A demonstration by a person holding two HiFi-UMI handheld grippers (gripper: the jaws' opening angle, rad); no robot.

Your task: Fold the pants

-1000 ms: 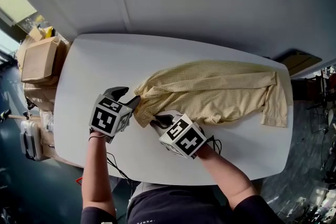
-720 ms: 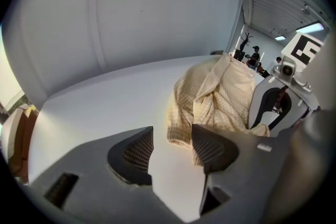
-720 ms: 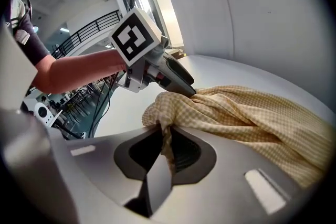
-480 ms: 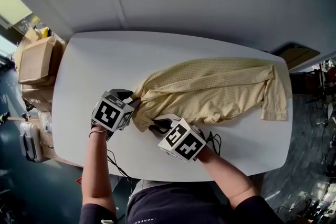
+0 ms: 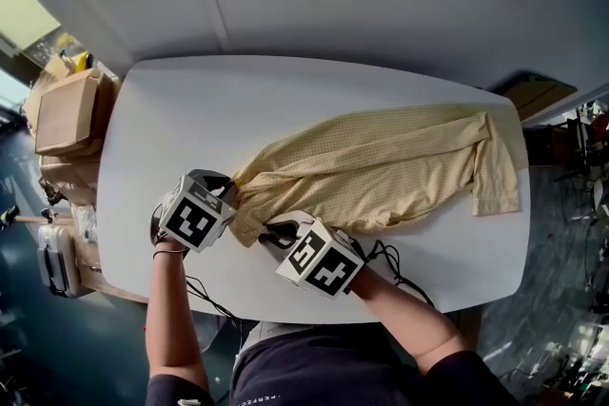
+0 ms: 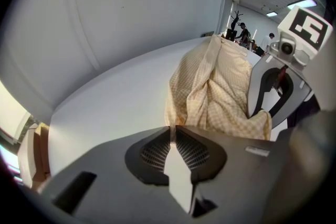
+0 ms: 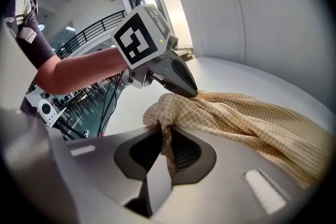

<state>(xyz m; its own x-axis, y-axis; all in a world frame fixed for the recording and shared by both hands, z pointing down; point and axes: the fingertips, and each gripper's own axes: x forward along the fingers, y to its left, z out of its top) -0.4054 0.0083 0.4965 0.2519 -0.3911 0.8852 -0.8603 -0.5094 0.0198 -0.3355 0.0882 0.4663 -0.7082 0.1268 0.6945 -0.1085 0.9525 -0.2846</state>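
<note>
A: The pants (image 5: 381, 168) are pale yellow with a fine check. They lie rumpled lengthwise across the white table (image 5: 285, 100), the far end near its right edge.
B: And the claws?
A: The left gripper (image 6: 171, 129) has just been closing, and its jaws pinch the cloth's left end. The right gripper (image 7: 165, 136) is clamped on a bunched fold just beside it.
B: Around it?
A: Cardboard boxes (image 5: 67, 109) sit off the table's left end, with a grey wall (image 6: 131, 8) beyond.

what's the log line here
left gripper: just closed on yellow checked pants | right gripper: shut on them | cloth: rest lies on white table
</note>
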